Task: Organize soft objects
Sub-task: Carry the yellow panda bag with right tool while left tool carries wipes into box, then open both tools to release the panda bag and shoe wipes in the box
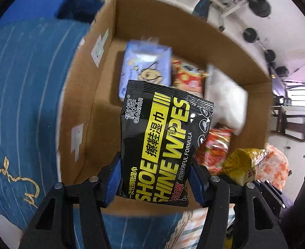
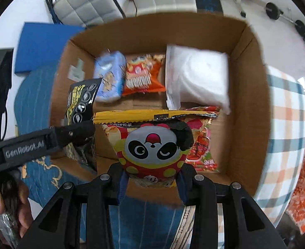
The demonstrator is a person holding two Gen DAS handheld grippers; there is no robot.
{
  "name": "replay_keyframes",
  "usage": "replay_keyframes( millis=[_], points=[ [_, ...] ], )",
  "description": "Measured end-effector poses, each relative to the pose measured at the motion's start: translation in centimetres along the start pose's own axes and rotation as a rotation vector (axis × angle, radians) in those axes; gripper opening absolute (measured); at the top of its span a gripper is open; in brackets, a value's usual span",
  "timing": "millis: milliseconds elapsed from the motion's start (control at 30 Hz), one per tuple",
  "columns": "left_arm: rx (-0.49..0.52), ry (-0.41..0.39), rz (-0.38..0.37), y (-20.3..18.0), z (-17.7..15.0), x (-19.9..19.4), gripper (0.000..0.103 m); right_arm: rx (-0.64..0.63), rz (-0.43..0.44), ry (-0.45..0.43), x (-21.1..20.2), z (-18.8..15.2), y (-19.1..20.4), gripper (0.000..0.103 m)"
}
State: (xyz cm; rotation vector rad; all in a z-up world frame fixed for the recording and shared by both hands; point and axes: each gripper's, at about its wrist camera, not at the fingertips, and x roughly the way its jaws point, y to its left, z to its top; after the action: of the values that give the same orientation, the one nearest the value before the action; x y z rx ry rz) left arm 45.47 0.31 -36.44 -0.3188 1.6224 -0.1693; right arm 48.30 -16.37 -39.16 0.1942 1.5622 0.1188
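Left wrist view: wipes pack (image 1: 158,143) clamped by left gripper (image 1: 154,178), long axis pointing into box (image 1: 102,66).
Right wrist view: panda bag (image 2: 152,143) clamped by right gripper (image 2: 151,184), upright.

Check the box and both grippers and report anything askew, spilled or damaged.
Nothing stands out. The cardboard box holds intact packets lying loosely. The left gripper grips the shoe wipes pack and the right gripper the panda snack bag, both over the box.

Glossy plastic wipes pack (image 1: 158,137); matt cardboard box (image 1: 194,31).
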Motion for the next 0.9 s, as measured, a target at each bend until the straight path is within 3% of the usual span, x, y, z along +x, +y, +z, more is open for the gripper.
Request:
replay_keyframes(
  millis=[133, 400, 900],
  points=[
    [-0.029, 0.072, 0.015, 0.8, 2.0, 3.0, 0.056, -0.002, -0.001, 0.069, 3.7, 1.1, 0.0, 0.042],
    [0.0, 0.145, 0.061, 0.4, 3.8, 5.9, 0.056, -0.015, 0.024, 0.169, 8.8, 2.6, 0.4, 0.042],
    [0.041, 0.234, 0.091, 1.7, 4.5, 8.3, 0.057, -0.021, 0.024, 0.247, 13.0, 3.5, 0.1, 0.045]
  ],
)
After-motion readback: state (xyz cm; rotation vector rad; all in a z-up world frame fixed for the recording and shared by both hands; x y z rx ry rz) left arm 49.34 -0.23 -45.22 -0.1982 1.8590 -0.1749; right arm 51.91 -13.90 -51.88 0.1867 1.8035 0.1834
